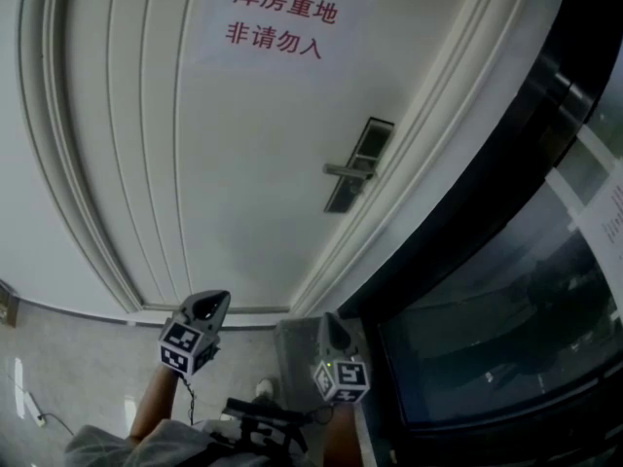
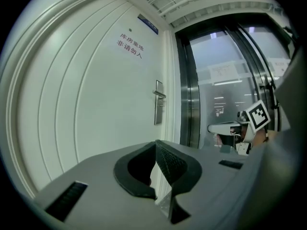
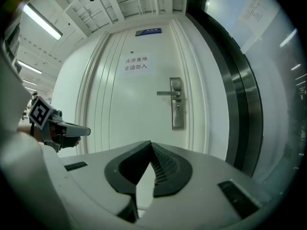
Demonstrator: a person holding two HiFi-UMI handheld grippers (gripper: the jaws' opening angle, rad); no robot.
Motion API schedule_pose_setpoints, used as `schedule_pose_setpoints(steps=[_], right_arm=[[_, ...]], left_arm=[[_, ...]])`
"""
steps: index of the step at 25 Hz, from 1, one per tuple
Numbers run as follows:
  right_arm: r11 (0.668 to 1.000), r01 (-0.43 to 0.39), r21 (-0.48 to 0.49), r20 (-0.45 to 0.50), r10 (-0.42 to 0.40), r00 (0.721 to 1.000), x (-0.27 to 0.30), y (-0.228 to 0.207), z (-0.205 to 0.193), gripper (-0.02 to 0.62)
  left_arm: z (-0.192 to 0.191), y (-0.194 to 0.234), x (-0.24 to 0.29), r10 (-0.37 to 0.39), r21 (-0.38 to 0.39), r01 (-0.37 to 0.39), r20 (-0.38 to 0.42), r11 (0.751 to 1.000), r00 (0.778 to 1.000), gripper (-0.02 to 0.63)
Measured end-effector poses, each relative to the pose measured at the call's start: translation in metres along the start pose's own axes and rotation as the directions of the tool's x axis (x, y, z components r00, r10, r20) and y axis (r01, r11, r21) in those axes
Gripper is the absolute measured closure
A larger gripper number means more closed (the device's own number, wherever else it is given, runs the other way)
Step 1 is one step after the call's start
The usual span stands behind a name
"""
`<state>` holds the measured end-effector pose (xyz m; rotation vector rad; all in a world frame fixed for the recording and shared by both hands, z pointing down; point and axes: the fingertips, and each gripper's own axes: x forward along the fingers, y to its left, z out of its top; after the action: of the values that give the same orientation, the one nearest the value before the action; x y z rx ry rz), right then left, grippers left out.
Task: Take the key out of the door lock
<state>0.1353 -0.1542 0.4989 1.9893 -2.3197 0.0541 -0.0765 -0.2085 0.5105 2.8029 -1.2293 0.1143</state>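
The white door [image 1: 224, 163] carries a steel lock plate [image 1: 358, 163] with a lever handle [image 1: 343, 171] near its right edge. In the right gripper view a small dark spot shows on the lock plate [image 3: 177, 104] below the handle [image 3: 167, 93]; it is too small to tell whether it is the key. My left gripper [image 1: 206, 307] and right gripper [image 1: 334, 331] are held side by side, well back from the door and apart from the lock. The left gripper [image 2: 155, 143] is shut with nothing in it. The right gripper [image 3: 151, 143] is also shut and empty.
A paper sign with red print [image 1: 280, 22] hangs high on the door. To the right of the door frame runs a dark-framed glass wall [image 1: 487, 290] with a paper notice [image 1: 608, 217]. A cable and plug [image 1: 29, 407] lie on the tiled floor at lower left.
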Motion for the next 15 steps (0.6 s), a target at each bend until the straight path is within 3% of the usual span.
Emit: schedule_pose_setpoints(steps=[15], right_arm=[[0.999,-0.050,-0.005,0.008,0.050,0.999,0.086,-0.051,0.010,0.591]], left_arm=[[0.012,0.032,0.081,0.043,-0.004,-0.044,-0.013,0.999,0.999,0.601]])
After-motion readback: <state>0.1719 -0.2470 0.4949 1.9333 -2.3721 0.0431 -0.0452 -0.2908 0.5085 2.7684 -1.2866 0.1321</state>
